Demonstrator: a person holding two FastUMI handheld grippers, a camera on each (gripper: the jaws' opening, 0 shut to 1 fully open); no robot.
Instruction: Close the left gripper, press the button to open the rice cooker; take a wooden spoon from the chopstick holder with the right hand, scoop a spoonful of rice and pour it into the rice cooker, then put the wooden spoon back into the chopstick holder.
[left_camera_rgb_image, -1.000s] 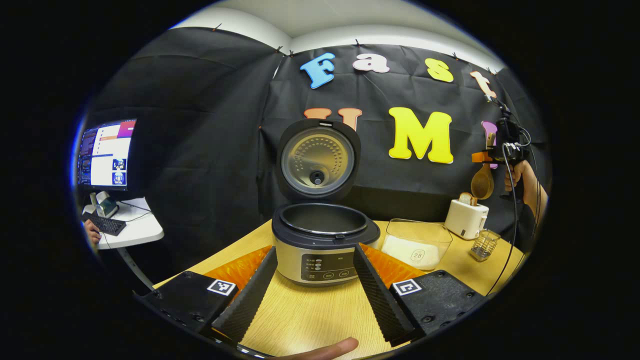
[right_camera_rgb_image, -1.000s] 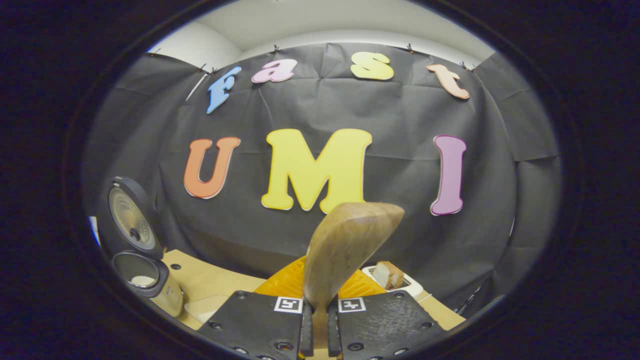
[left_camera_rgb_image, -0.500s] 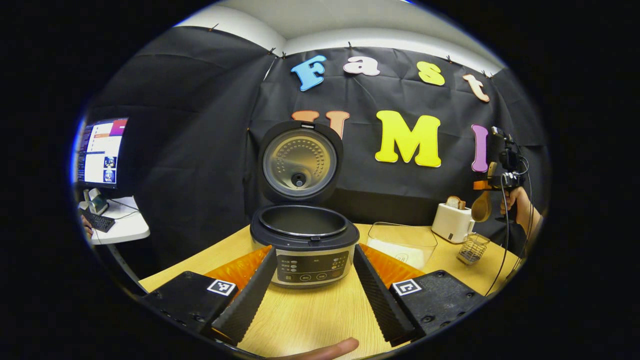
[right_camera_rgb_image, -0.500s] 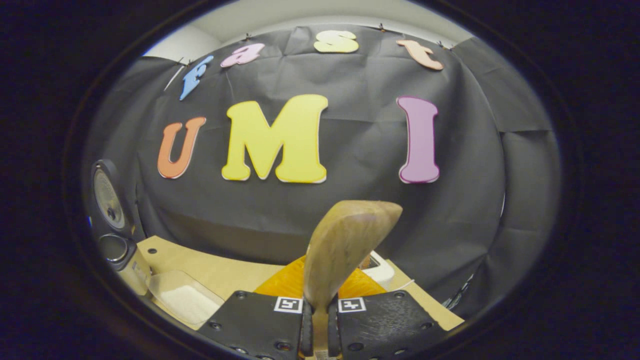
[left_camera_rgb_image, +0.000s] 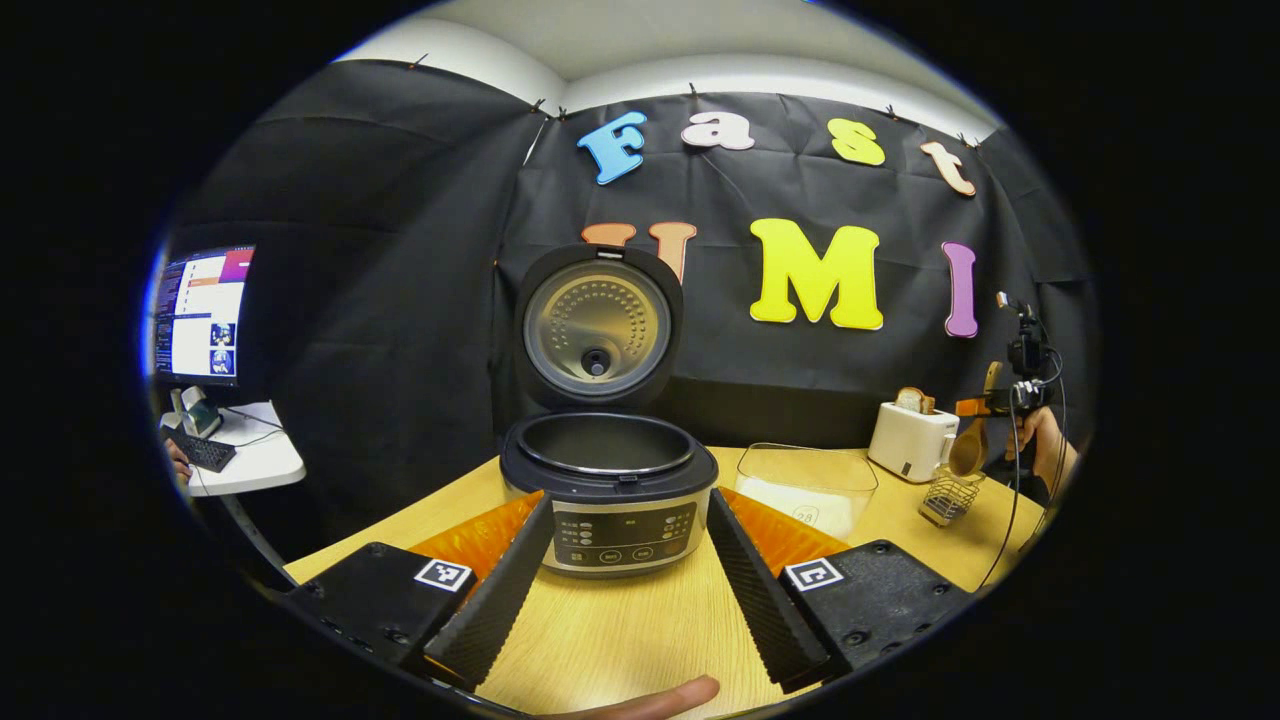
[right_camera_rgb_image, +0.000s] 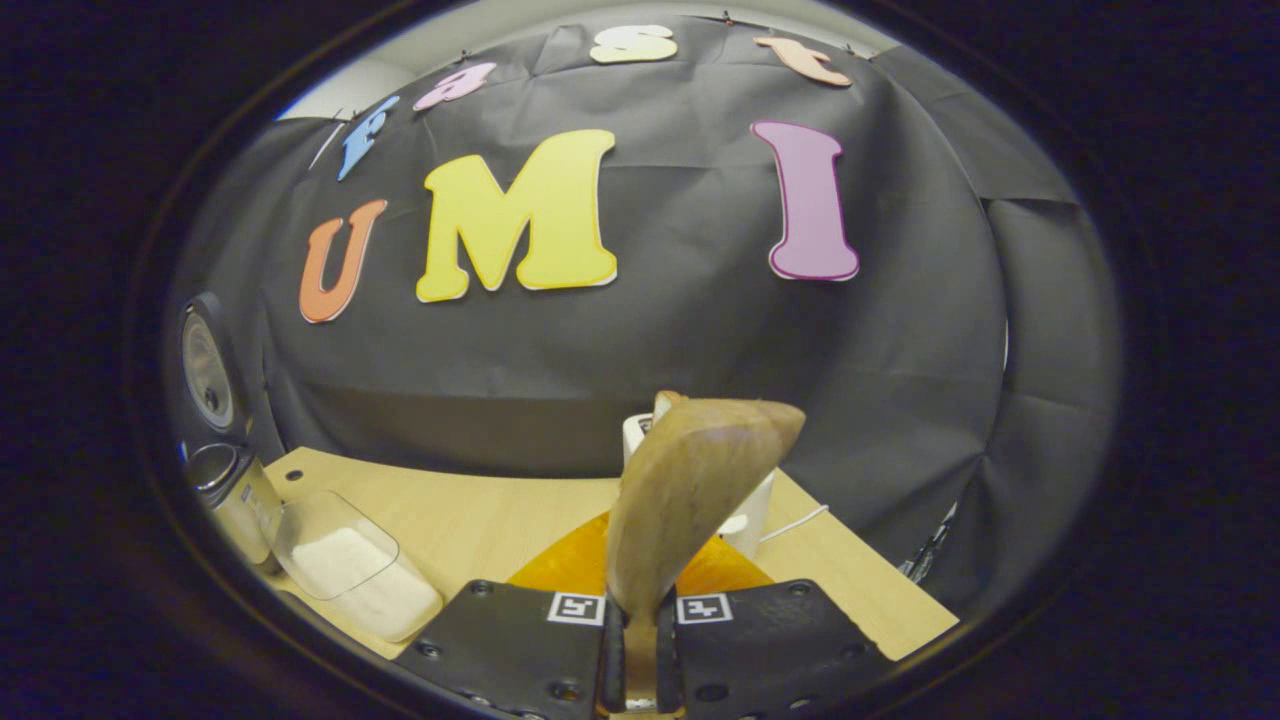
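Note:
The rice cooker stands in the middle of the table with its lid raised and its pot showing. My left gripper is open, its fingers spread on either side of the cooker's front, a little short of it. At the far right my right gripper holds the wooden spoon bowl-down just above the wire chopstick holder. In the right gripper view, my right gripper is shut on the handle of the spoon, whose bowl points forward. The cooker is at the far left there.
A clear container of rice sits right of the cooker. A white toaster with bread stands by the back wall. A monitor and a side table are off to the left. A thumb shows at the bottom.
My right gripper has come down with the spoon, from high near the wall to just above the chopstick holder. The left gripper has drawn back slightly from the cooker and stays open.

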